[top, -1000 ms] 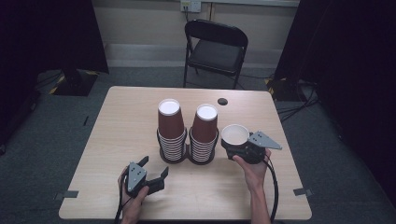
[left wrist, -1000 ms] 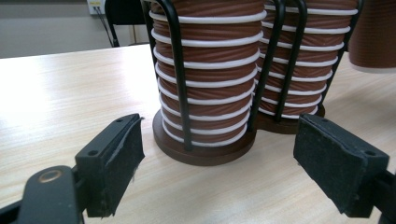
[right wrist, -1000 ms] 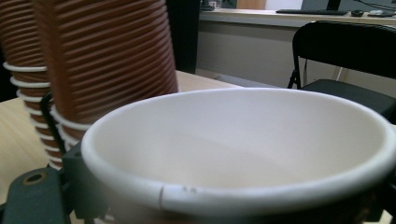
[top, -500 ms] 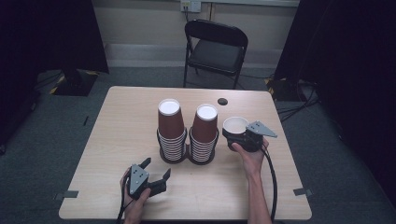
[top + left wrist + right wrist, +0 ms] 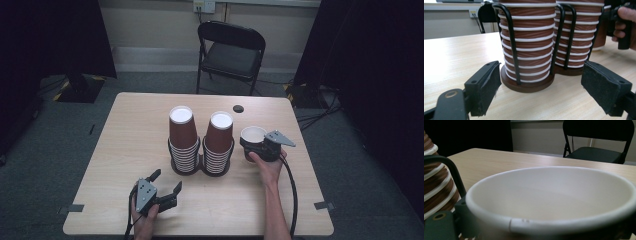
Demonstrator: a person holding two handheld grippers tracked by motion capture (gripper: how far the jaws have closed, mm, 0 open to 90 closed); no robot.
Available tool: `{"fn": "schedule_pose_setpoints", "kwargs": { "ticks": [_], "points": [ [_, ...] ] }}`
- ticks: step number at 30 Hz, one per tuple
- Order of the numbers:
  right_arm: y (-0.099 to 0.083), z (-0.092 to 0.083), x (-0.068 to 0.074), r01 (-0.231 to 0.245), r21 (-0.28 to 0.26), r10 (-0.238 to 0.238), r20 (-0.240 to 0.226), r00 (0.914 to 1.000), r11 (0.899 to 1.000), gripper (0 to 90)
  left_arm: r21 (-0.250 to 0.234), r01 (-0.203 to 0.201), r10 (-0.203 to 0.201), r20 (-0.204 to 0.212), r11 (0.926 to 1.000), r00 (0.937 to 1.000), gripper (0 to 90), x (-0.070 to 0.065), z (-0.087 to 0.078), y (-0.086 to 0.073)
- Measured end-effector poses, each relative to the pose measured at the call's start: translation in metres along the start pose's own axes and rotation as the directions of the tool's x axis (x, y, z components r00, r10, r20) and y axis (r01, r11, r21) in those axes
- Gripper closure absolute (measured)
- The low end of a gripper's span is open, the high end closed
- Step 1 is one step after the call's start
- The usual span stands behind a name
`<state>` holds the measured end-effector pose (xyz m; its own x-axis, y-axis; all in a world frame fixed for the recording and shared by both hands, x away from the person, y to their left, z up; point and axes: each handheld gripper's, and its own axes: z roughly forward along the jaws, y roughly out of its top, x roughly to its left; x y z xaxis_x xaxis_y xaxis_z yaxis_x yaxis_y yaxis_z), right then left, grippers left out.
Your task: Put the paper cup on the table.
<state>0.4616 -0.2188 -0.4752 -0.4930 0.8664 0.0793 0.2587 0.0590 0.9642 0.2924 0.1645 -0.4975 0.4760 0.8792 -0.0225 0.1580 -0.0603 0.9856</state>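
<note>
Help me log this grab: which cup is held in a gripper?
The single cup right of both stacks, clamped in the right gripper; the others sit nested in the rack.

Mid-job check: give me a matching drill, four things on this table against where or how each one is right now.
Things:
1. left claw
2. single cup
3. small black disc
4. cup stacks

States:
a. lies at the table's far edge
b. stand in black wire holders
c. open, in front of the stacks
d. held upright in the right claw

Pairs: 1-c, 2-d, 3-a, 4-b
</note>
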Motion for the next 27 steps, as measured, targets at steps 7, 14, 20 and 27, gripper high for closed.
{"fn": "schedule_pose_setpoints", "kwargs": {
  "ticks": [7, 14, 20, 27],
  "points": [
    [-0.002, -0.011, 0.002, -0.026, 0.024, 0.026, 0.016, 0.9995, 0.999, 8.3, -0.009, -0.008, 0.008, -0.021, 0.9999, 0.9997, 15.4, -0.002, -0.001, 0.000],
    [-0.003, -0.018, 0.002, -0.018, 0.049, 0.017, 0.027, 0.9995, 0.999, 8.1, -0.013, -0.027, 0.027, -0.025, 0.9996, 0.9993, 15.8, -0.004, -0.001, -0.001],
    [-0.005, -0.021, 0.001, -0.031, 0.067, 0.028, 0.039, 0.9989, 0.997, 8.1, -0.018, -0.012, 0.012, -0.023, 0.9998, 0.9997, 15.9, -0.003, -0.002, -0.001],
    [-0.004, -0.020, 0.002, -0.026, 0.076, 0.023, 0.046, 0.9987, 0.997, 8.1, -0.015, -0.024, 0.024, -0.027, 0.9996, 0.9993, 16.0, -0.003, -0.002, -0.001]
  ]
}}
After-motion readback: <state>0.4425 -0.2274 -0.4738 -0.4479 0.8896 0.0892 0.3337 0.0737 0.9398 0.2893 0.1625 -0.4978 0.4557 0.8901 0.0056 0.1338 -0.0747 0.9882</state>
